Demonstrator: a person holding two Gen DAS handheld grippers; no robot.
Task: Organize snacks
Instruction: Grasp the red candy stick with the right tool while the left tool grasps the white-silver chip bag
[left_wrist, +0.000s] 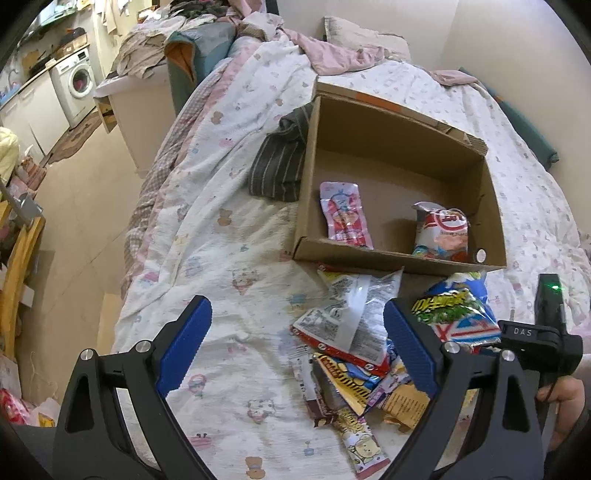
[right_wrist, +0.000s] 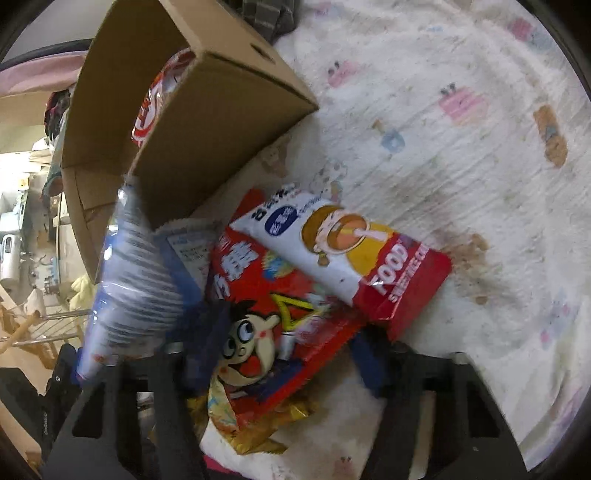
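So the whole thing happens on a bed (left_wrist: 229, 229) with a white cartoon-print sheet, and there's an open cardboard box (left_wrist: 369, 254) sitting on it toward the far end. Two snacks are already in the box: a pink packet (left_wrist: 345, 216) lying flat by the left wall, and a red-and-white chip bag (left_wrist: 441, 230) leaning in the near right corner. A dark striped cloth (left_wrist: 280, 162) is bunched up against the box's left outer wall.

The rest of the snacks are a loose pile (left_wrist: 354, 354) on the sheet just in front of the box, all overlapping each other. From the right side you can pick out a red bag with a cartoon face (right_wrist: 266, 306) and a white-and-red packet with "FOOD" on it (right_wrist: 351, 254) lying across the top of it.

The left tool (left_wrist: 295, 347) hangs over the near edge of the pile with its blue pads spread wide, nothing between them. The right tool (right_wrist: 280, 354) is down low in the pile, and the red cartoon bag sits between its fingers, but it's blurry and I honestly can't tell if it's clamped on it or loose. A blue bag (right_wrist: 129, 280) is right up against its left side, half smeared by motion.

Off to the side past the bed there's a washing machine (left_wrist: 75, 83).
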